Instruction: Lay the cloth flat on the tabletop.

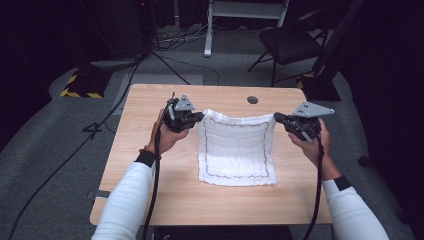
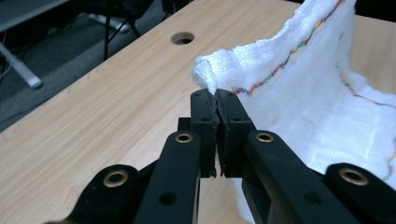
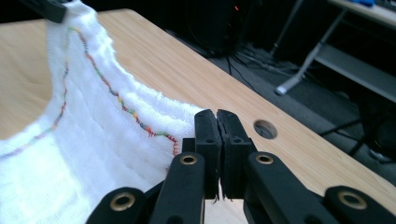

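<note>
Cloth (image 1: 236,150), white with a coloured stitched border, lies mid-table with its far edge lifted off the wood and its near part flat. At the left, the left gripper (image 1: 199,118) has its jaws clenched on the cloth's far left corner; in the left gripper view a tuft of fabric (image 2: 210,77) pokes out just past the pressed-together pads. Between the two grippers the raised edge sags slightly (it is held at both ends). At the right, the right gripper (image 1: 278,118) is likewise clamped tight on the far right corner (image 3: 180,140). The table (image 1: 150,165) has bare wood on both sides of the cloth, and a cable hole (image 1: 252,100) sits beyond it near the far edge.
</note>
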Demonstrator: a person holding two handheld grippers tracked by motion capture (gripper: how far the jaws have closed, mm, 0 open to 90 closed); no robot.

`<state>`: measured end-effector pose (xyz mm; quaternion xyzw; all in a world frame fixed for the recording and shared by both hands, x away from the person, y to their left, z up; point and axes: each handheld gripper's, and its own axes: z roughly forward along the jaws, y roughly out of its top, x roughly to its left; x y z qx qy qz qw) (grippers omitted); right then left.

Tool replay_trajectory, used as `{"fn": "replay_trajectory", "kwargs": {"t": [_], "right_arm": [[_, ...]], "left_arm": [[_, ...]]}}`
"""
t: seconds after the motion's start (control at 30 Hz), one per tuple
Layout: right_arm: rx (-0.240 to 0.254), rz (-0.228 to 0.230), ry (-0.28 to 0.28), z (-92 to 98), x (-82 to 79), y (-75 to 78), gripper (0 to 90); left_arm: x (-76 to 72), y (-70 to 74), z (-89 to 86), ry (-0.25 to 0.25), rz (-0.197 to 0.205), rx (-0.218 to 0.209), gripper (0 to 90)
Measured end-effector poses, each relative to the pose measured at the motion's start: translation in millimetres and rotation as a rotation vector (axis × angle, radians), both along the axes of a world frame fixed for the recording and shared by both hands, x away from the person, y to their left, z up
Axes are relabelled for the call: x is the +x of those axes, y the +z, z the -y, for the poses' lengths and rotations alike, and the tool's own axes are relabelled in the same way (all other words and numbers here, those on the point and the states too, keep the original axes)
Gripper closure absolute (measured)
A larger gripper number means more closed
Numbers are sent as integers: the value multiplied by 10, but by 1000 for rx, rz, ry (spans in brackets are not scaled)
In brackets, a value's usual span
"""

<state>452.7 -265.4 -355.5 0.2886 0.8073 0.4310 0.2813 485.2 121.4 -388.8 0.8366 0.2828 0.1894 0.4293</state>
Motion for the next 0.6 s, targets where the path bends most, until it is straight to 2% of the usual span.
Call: {"fn": "replay_trajectory", "kwargs": {"t": [0.07, 0.17, 0.23, 0.33, 0.4, 0.43, 0.5, 0.53, 0.6], "right_arm": [[-35, -20, -28, -33, 187, -116, 878], [-50, -60, -64, -52, 415, -244, 878], [-55, -73, -89, -62, 529, -306, 875], [-91, -85, -129, -91, 658, -409, 823], [-119, -90, -164, -114, 705, -472, 704], [-125, -102, -179, -116, 721, -497, 686], [-113, -143, -172, -102, 733, -540, 599], [-107, -150, -168, -93, 720, -557, 560], [-94, -162, -137, -69, 656, -592, 536]], "left_arm": [[126, -97, 52, 22, -30, 5, 864], [272, -212, 148, 64, -40, 46, 856], [331, -265, 185, 88, -52, 53, 828], [399, -350, 235, 118, -68, 75, 723], [406, -405, 270, 150, -85, 80, 603], [399, -433, 279, 162, -87, 80, 542], [362, -489, 295, 171, -92, 87, 441], [335, -516, 299, 166, -98, 88, 395], [262, -566, 293, 151, -103, 91, 336]]}}
